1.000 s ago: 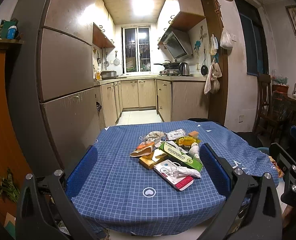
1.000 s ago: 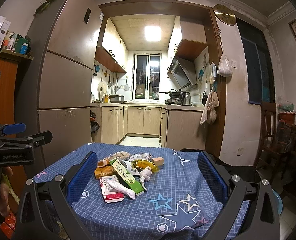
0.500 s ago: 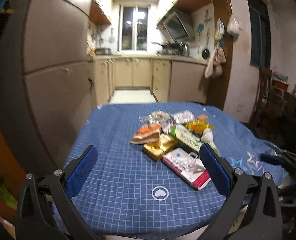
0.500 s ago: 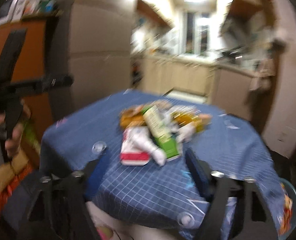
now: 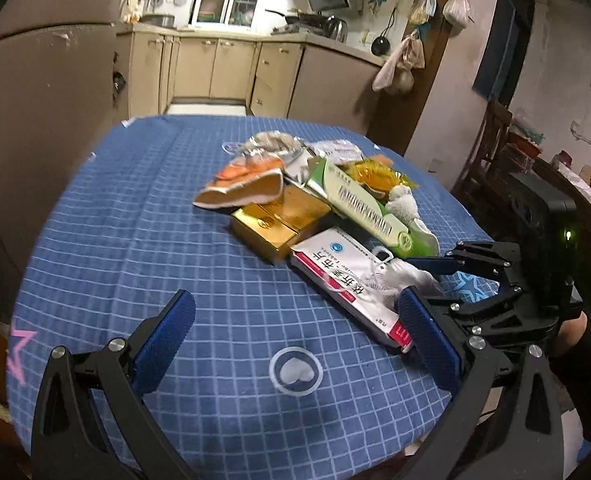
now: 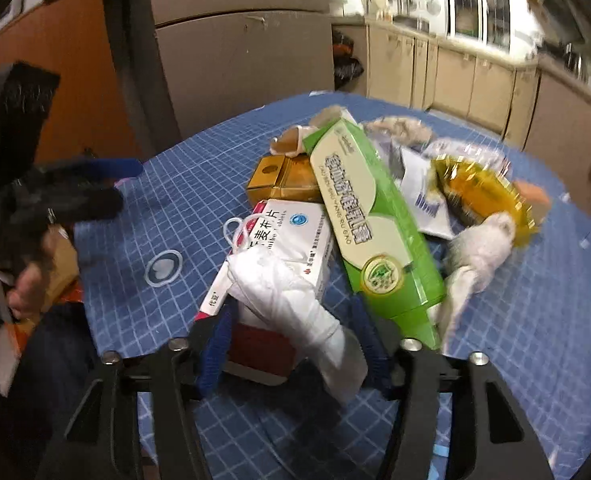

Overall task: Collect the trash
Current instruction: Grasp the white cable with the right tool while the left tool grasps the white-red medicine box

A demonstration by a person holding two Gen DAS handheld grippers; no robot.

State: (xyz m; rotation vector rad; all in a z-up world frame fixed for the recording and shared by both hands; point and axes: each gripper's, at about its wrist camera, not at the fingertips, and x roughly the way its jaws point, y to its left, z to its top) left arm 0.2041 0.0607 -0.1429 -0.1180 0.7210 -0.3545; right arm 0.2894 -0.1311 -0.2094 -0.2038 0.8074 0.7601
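**A:** Left wrist view first. Where do things stand?

**B:** The left tongs (image 5: 303, 338) hang apart over bare tablecloth (image 5: 135, 220), with nothing between the pads. The heap lies ahead and to their right: orange wrapper (image 5: 243, 188), gold box (image 5: 279, 220), green box (image 5: 363, 208), and nearest, a red-and-white box (image 5: 335, 276) with a white wad (image 5: 395, 280) on its near end. It may be a face mask, as there are loops on it.

**A:** And the other hand?

**B:** The right tongs (image 5: 419, 276) come in from the right edge and are already at that wad. They are clearly the nearer of the two.

**A:** Now the right wrist view.

**B:** The jaws have just been closing, and they stand half shut with the wad between them. Its long axis runs away from the camera, slanting up and left, so the pads straddle its narrow width. The right pad looks to be against it. The left pad sits beside the box's red end, so I judge it is not yet pinched.

**A:** What's the risk?

**B:** Catching the box corner along with the wad.

**A:** Any bin or bag?

**B:** None that I can make out. Something orange and white shows by the person's hand (image 6: 23, 292) at lower left, but it is too blurred to name. The boxes are closed, so their contents are unseen.
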